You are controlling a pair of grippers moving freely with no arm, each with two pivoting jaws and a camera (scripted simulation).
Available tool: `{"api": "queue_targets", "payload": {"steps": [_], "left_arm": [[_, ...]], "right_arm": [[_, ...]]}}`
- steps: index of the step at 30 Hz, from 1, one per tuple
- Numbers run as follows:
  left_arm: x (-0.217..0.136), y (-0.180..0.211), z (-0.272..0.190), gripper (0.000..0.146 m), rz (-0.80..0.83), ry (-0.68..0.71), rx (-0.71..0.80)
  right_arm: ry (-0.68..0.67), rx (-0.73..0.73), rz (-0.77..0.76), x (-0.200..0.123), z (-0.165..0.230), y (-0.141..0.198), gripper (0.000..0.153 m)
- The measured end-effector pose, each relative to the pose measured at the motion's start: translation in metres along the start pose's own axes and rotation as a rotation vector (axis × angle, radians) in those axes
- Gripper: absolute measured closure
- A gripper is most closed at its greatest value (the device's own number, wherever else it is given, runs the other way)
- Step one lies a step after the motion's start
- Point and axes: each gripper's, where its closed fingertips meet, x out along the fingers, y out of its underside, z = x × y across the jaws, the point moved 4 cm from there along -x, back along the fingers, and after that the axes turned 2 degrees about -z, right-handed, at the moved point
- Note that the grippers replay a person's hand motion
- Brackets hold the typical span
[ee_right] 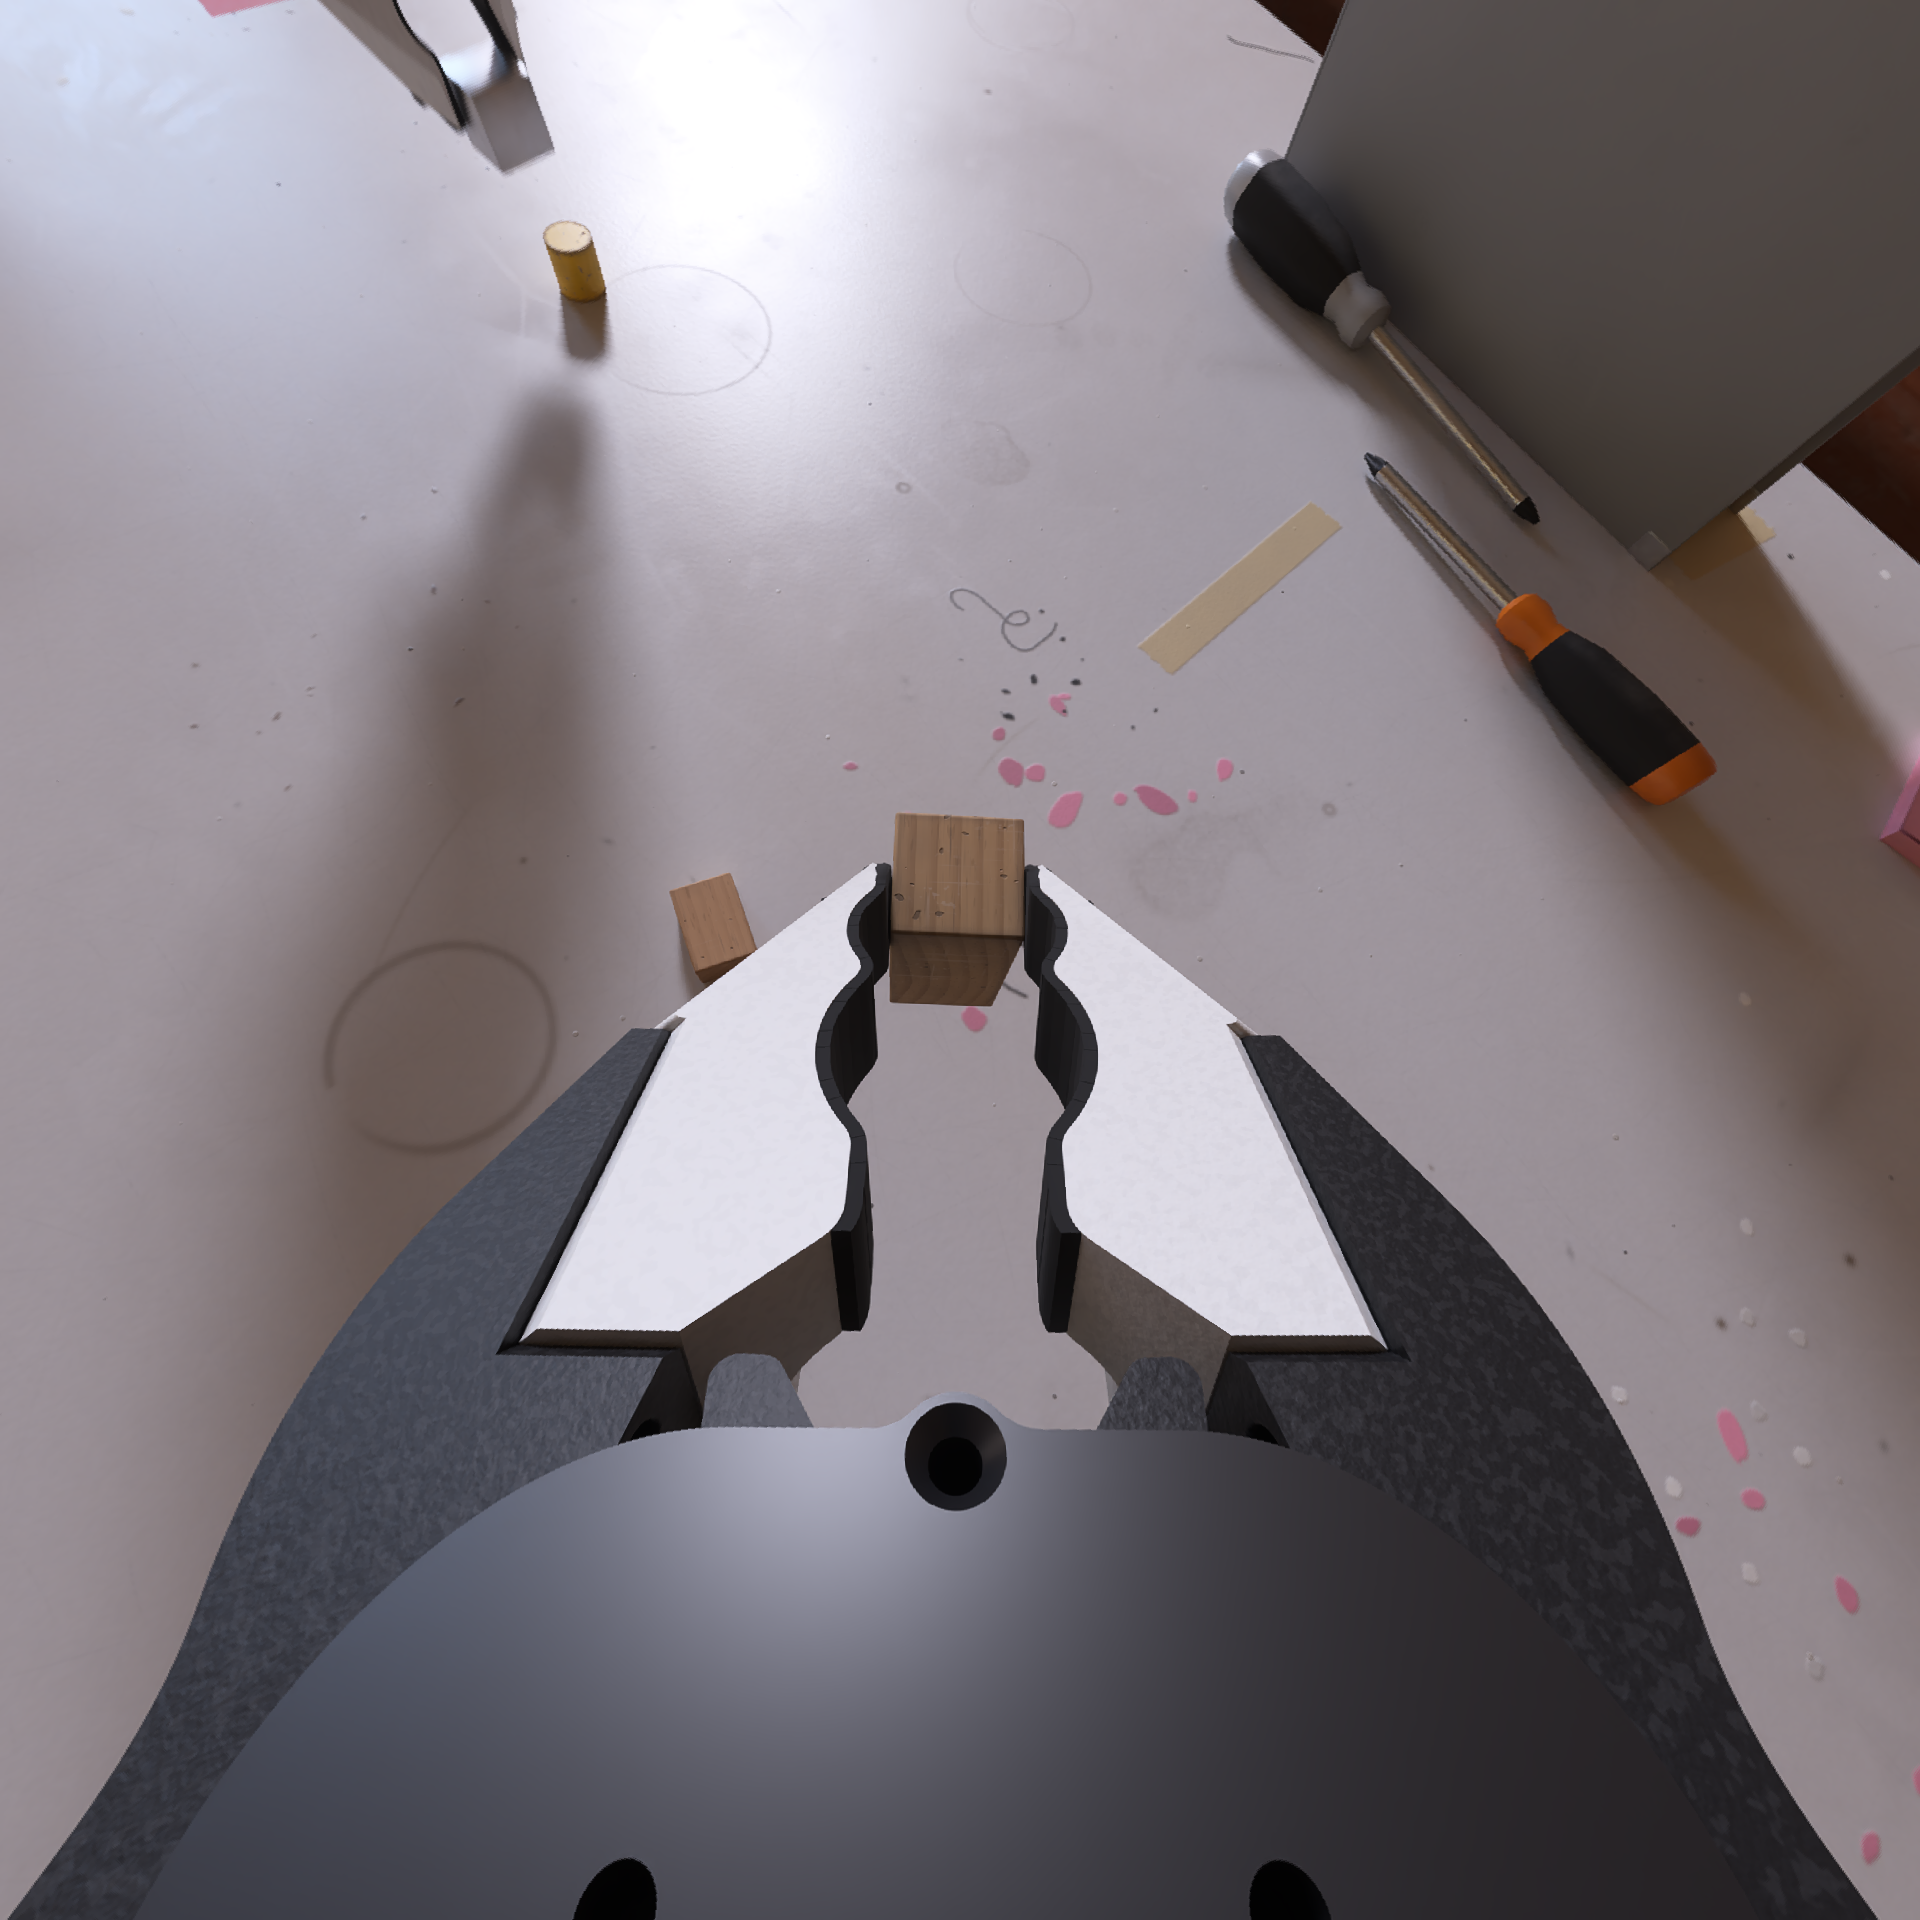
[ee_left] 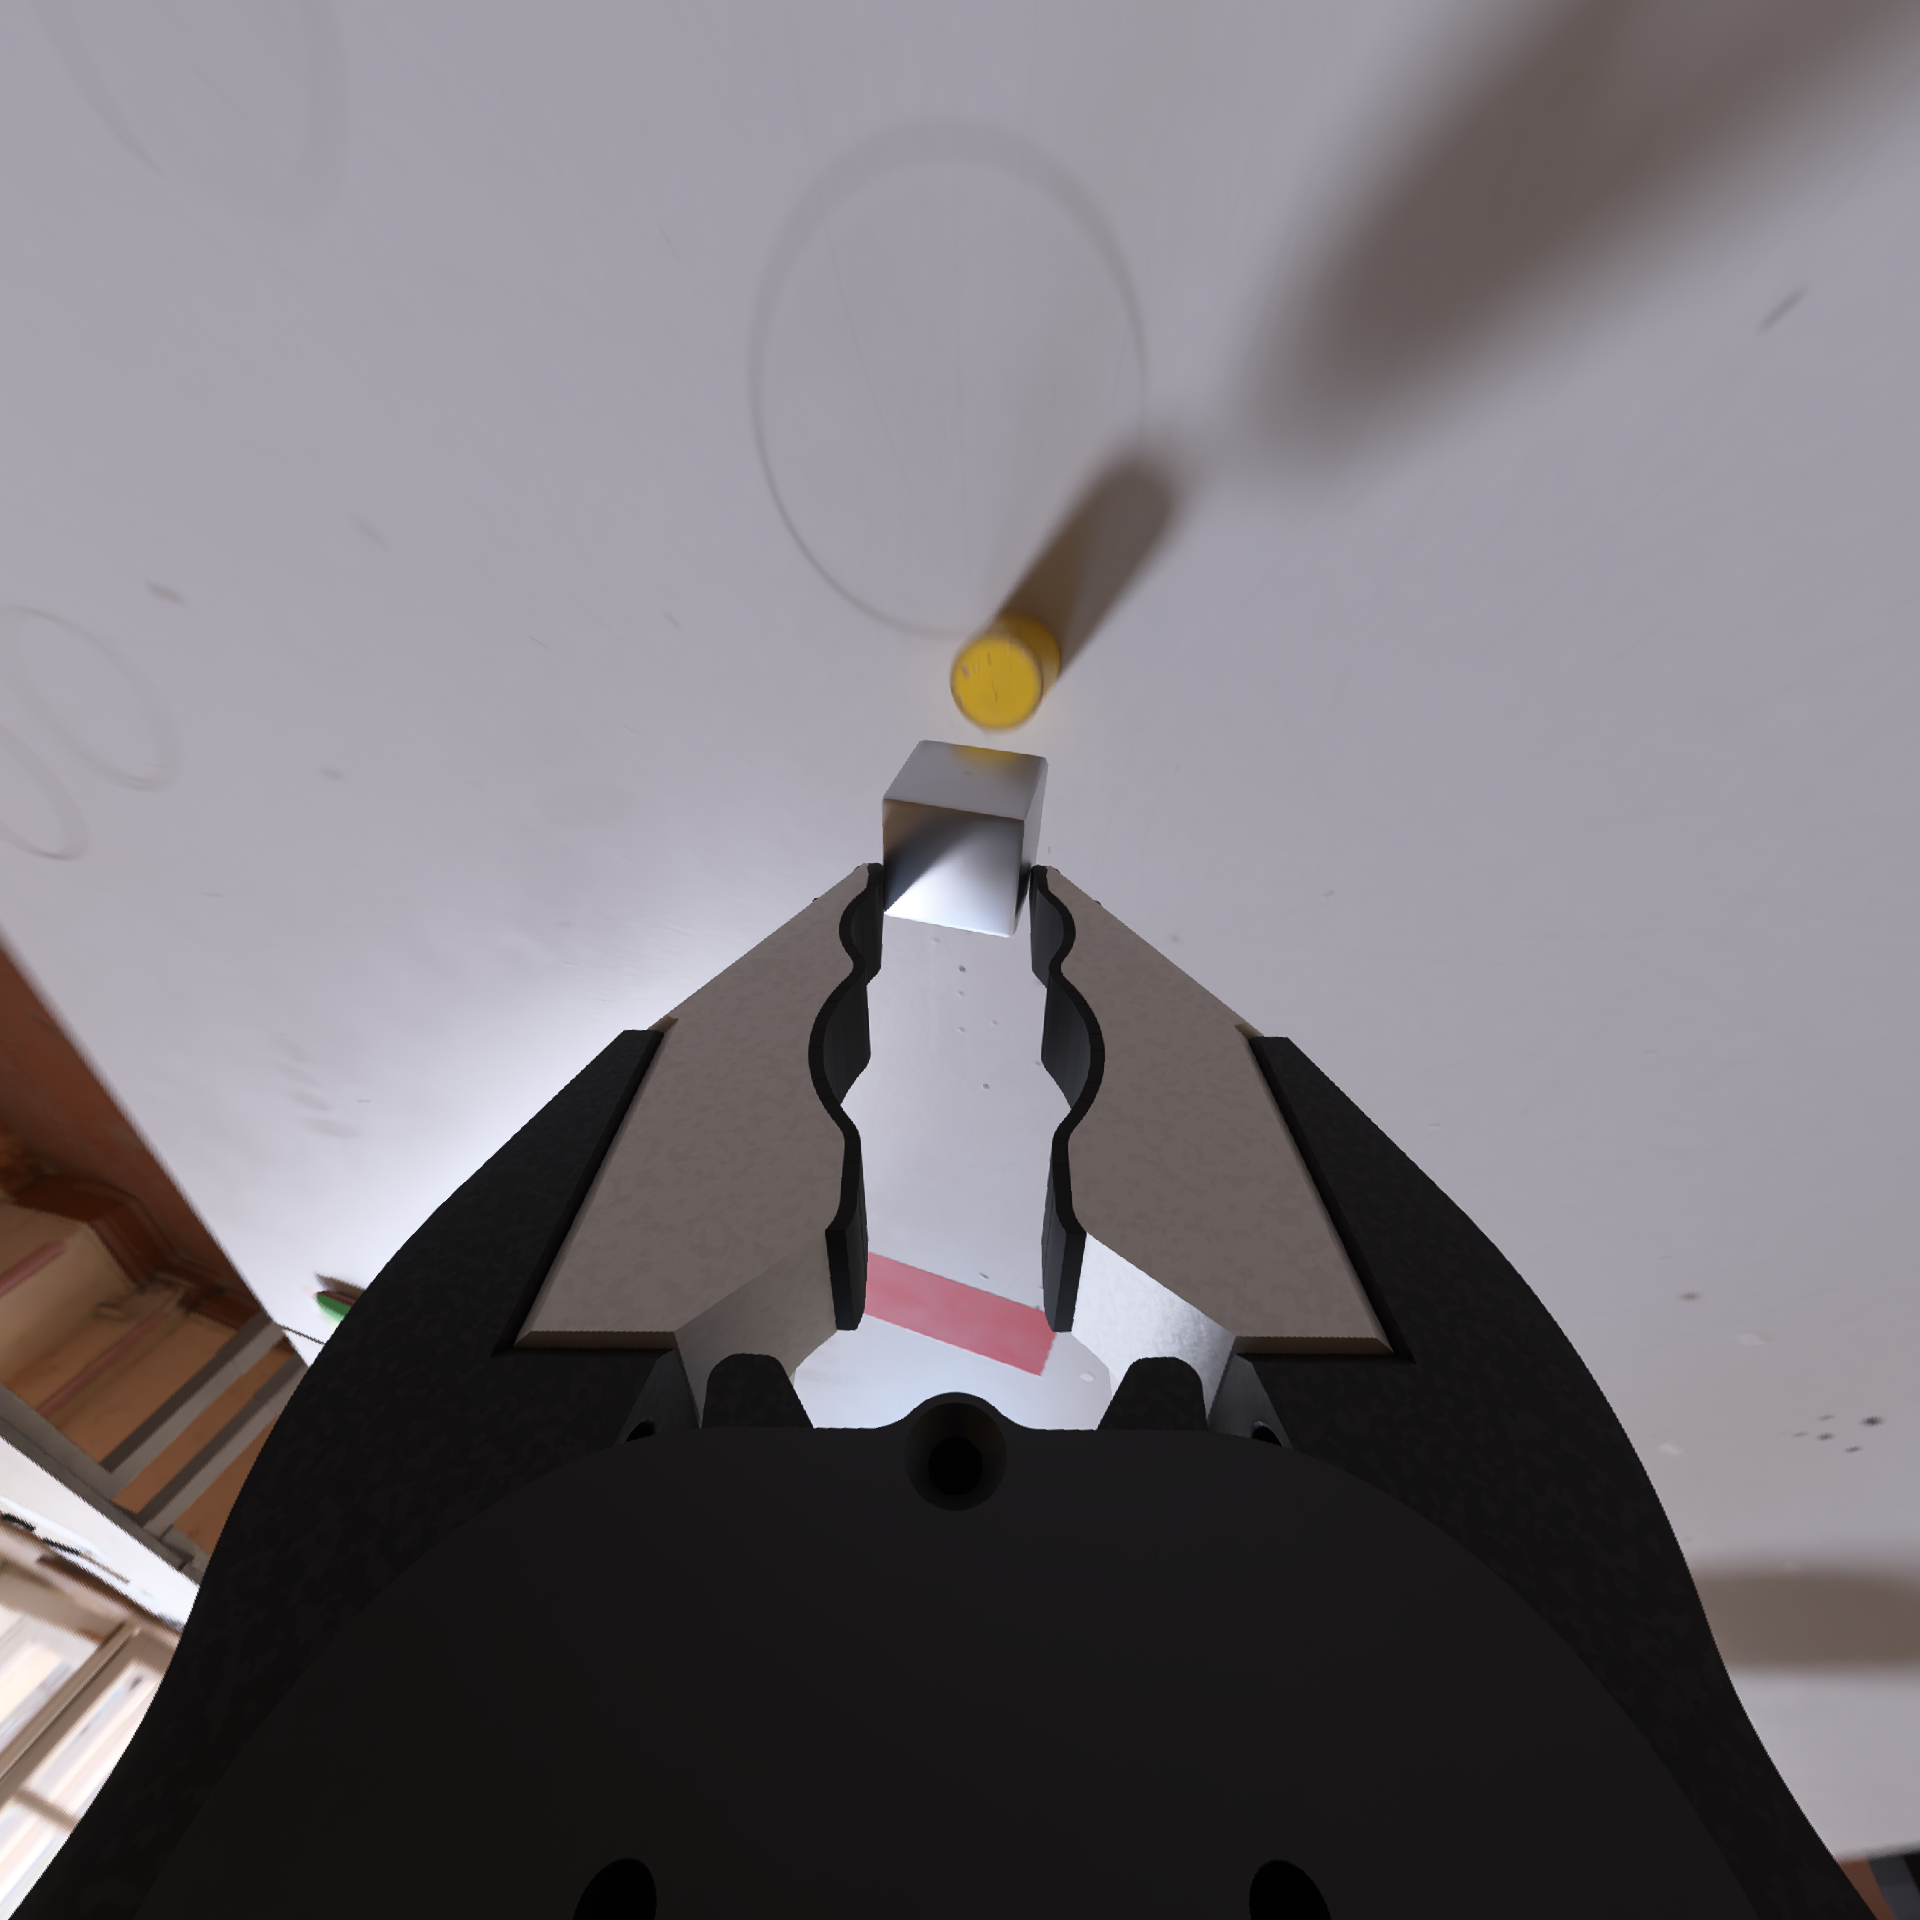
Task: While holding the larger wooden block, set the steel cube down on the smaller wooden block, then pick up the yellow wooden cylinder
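While my left gripper (ee_left: 956,883) clamps the steel cube (ee_left: 961,836) between its 2 fingertips, the cube hangs above the white tabletop (ee_left: 416,416), just short of the yellow wooden cylinder (ee_left: 1003,670), which stands upright on the table directly beyond it. Nearer to me than the cube, a pink strip (ee_left: 956,1311) lies flat on the table, seen through the gap between the fingers.

My right gripper (ee_right: 958,909) is closed on the larger wooden block (ee_right: 956,888), held at the fingertips and apparently lifted clear of the tabletop (ee_right: 312,675). Relative to that block: the smaller wooden block (ee_right: 712,925) rests on the table just to its left, apart from it; the yellow wooden cylinder (ee_right: 574,260) stands far beyond and to the left, near the left gripper (ee_right: 473,88) at the top edge of the right wrist view; pink flecks (ee_right: 1065,805) lie scattered just beyond and to the right; a beige tape strip (ee_right: 1242,587) lies farther right; 2 screwdrivers, 1 grey-handled (ee_right: 1351,301) and 1 orange-and-black (ee_right: 1558,644), lie at far right beside a grey box (ee_right: 1621,239).
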Motion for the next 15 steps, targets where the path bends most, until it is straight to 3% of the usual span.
{"api": "queue_targets", "payload": {"steps": [3, 7, 11, 15], "left_arm": [[-0.058, -0.044, -0.007, 0.118, -0.162, -0.067, -0.011], [-0.114, -0.146, -0.045, 0.118, -0.365, -0.060, 0.104], [-0.108, -0.235, -0.094, 0.118, -0.429, 0.045, 0.209], [-0.070, -0.279, -0.119, 0.118, -0.341, 0.083, 0.294]], "right_arm": [[-0.005, 0.002, -0.002, 0.001, 0.000, 0.000, 0.128], [-0.002, 0.004, 0.003, 0.003, 0.000, 0.000, 0.128], [0.018, 0.012, -0.003, -0.003, -0.003, 0.000, 0.128], [0.029, 0.030, -0.017, -0.008, -0.008, 0.002, 0.128]]}}
